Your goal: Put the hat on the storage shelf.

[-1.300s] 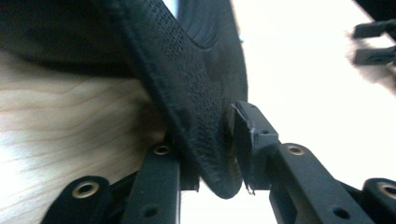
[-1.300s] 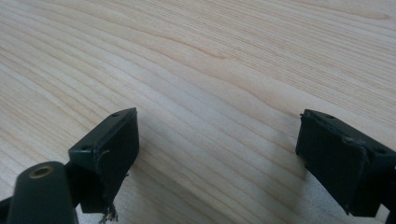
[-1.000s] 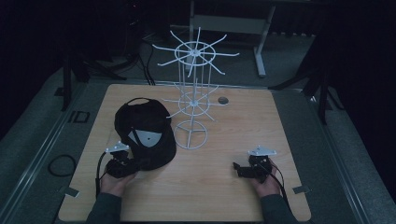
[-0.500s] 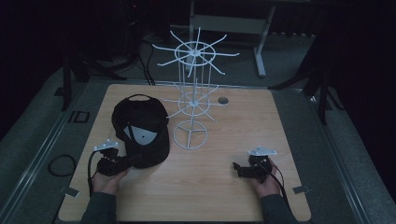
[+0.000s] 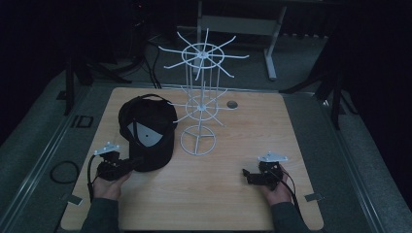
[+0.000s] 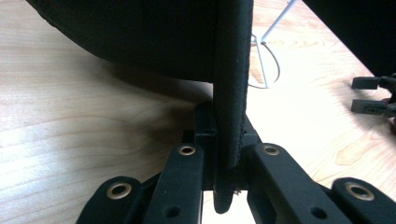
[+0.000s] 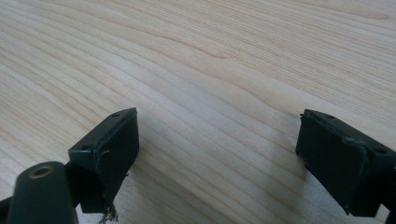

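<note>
A black cap point(image 5: 148, 127) lies upside down on the left part of the wooden table point(image 5: 252, 136), its grey inner label facing up. My left gripper point(image 5: 130, 164) is shut on the edge of the cap's brim point(image 6: 229, 93), which stands on edge between the jaws in the left gripper view. A white wire rack point(image 5: 200, 104) with radiating hooks stands right of the cap. Near the front right, my right gripper point(image 5: 247, 174) rests low over the table, open, with bare wood between its jaws point(image 7: 215, 154).
A small dark round grommet point(image 5: 232, 104) sits in the table behind the rack. The rack's ring base point(image 6: 266, 65) lies close to the cap. Dark floor and metal stands surround the table.
My left gripper has drawn back toward the front left edge, pulling the cap's brim with it. The right gripper has stayed where it was.
</note>
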The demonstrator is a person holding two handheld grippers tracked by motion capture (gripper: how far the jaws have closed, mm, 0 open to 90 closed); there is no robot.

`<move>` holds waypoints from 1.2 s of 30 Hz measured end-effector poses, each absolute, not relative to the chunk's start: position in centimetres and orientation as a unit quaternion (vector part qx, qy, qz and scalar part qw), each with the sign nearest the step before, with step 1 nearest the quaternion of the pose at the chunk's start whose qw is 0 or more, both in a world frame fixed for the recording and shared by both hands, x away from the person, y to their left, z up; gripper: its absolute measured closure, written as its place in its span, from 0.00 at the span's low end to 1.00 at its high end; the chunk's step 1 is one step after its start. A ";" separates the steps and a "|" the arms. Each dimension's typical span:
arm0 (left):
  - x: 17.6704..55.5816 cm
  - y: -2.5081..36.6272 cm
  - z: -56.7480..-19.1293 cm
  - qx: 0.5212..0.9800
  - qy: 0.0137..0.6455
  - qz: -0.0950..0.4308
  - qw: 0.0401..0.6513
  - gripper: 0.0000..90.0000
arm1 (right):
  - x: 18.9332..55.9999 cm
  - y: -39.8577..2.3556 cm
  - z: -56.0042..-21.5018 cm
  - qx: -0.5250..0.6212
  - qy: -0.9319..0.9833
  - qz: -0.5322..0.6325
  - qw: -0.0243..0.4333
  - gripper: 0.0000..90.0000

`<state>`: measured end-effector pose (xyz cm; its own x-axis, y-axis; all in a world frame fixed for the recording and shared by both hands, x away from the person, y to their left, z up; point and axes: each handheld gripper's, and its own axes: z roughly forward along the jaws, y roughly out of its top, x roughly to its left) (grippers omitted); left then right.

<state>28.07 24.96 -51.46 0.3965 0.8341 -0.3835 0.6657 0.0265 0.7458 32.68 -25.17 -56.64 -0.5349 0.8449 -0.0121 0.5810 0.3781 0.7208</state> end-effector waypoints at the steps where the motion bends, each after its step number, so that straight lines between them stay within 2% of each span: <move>1: 28.1 24.9 -51.4 0.693 0.541 0.094 0.467 0.96 | 32.7 -25.2 -56.6 0.442 0.807 0.341 0.194 0.15; 23: 28.0 24.6 -49.5 0.699 0.531 0.168 0.448 0.96 | 32.7 -25.2 -56.6 0.442 0.807 0.340 0.194 0.15; 36: 27.8 24.9 -48.2 0.696 0.525 0.195 0.450 0.96 | 32.7 -25.2 -56.6 0.442 0.807 0.340 0.194 0.15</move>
<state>27.79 24.91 -48.20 0.3730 0.9057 -0.2013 0.5543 -0.0436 0.8312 32.68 -25.17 -56.63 -0.5345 0.8451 -0.0117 0.5814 0.3777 0.7207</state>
